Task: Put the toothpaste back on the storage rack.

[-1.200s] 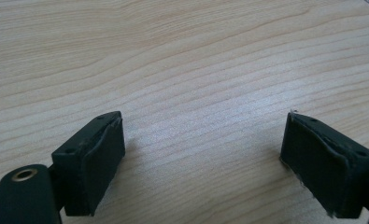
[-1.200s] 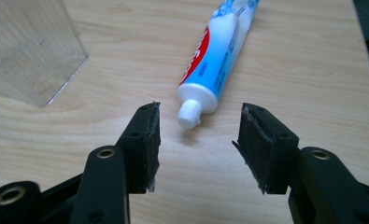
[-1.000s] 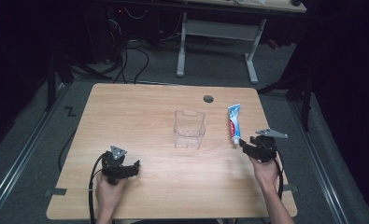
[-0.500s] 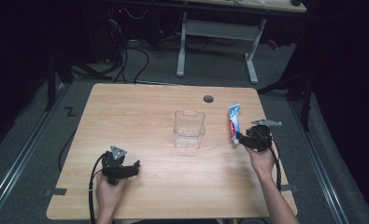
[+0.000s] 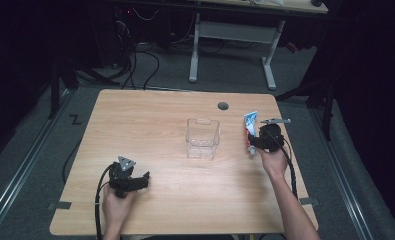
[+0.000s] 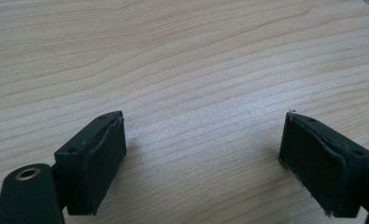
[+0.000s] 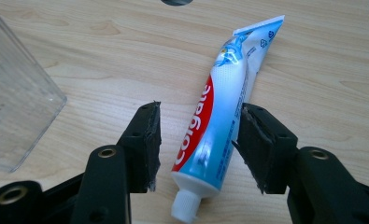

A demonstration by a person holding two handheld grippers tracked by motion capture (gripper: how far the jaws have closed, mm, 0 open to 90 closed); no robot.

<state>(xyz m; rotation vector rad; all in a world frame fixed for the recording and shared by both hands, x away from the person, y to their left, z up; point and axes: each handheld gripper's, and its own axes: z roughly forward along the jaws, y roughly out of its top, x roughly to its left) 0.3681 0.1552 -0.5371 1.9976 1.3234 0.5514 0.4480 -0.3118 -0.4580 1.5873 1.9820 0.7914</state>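
Observation:
A red, white and blue toothpaste tube (image 5: 249,125) lies flat near the table's right edge, its white cap toward the person. My right gripper (image 5: 254,141) is down over its cap end. In the right gripper view the tube (image 7: 219,112) lies between the two jaws of the right gripper (image 7: 198,144). They stand open, the right pad close against the tube's side and a gap left on the other side. My left gripper (image 5: 144,179) rests at the front left of the table. Its jaws (image 6: 203,158) are wide open over bare wood.
A clear plastic box (image 5: 203,137) stands open-topped at the table's middle, left of the tube, and its wall (image 7: 14,93) is near the right gripper's left jaw. A round cable hole (image 5: 223,106) sits behind it. The table edge (image 5: 290,150) runs just right of the right hand.
The right gripper has moved left and forward onto the tube, so its open jaws now straddle the cap end. The left gripper has stayed where it was.

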